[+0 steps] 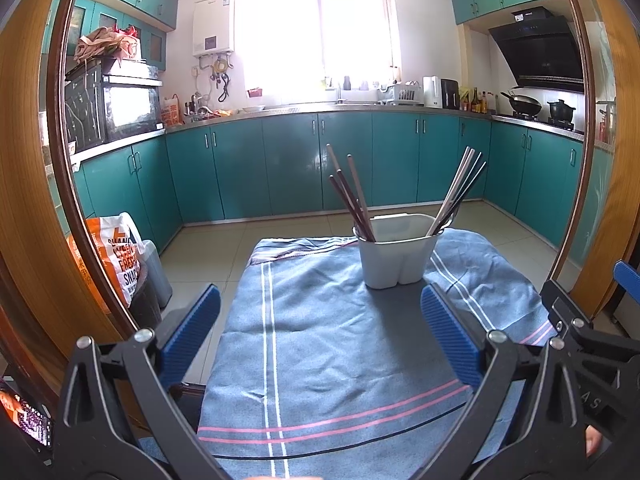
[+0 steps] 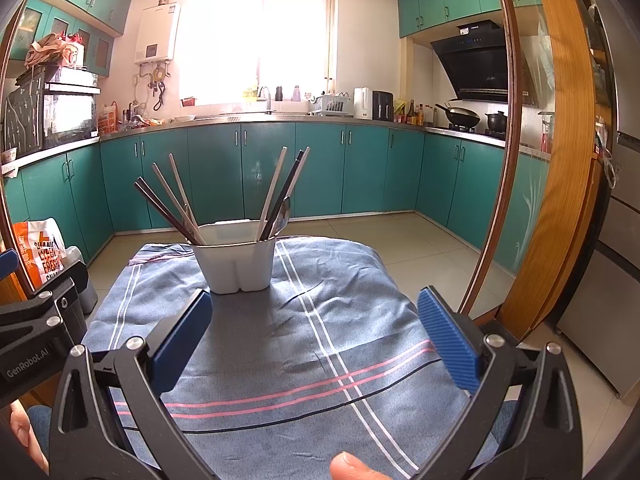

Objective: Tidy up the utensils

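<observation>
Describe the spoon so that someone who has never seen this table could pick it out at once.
Start at the blue striped cloth on the table, then find the white holder standing at its far end. The spoon is in the holder's right-hand side, among the pale and dark chopsticks. It alone has a rounded shiny metal bowl pointing up; everything else in the holder is a straight stick.

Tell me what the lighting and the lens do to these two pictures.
Left wrist view: the window is blown out to white, and the fisheye bows the door frame. Right wrist view: the same window glares and washes out the wall around it, the cloth is evenly lit with soft creases, and the white holder stays sharp; a fingertip at the bottom edge is blurred.
</observation>
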Tool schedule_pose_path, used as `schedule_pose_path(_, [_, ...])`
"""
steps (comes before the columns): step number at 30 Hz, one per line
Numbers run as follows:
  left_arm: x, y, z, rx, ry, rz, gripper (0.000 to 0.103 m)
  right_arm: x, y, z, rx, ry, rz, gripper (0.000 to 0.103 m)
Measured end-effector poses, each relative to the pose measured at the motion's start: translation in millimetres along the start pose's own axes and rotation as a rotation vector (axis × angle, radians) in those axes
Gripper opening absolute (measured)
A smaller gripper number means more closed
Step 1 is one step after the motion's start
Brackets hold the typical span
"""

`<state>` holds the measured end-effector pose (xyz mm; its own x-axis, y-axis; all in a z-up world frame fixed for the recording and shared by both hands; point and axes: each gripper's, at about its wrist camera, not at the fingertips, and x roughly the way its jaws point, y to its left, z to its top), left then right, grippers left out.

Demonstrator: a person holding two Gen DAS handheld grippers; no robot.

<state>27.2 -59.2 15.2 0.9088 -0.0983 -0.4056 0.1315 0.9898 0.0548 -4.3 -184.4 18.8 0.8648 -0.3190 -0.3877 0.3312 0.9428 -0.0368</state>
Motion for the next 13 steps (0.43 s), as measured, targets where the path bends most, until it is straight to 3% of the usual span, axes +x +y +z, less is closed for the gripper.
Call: schedule_pose_path(13, [5.9,2.0,0.6,-0.014,0.021,-0.002,0.099,2.7,1.3,-2.9,0.005,0.018,0.0,0.1])
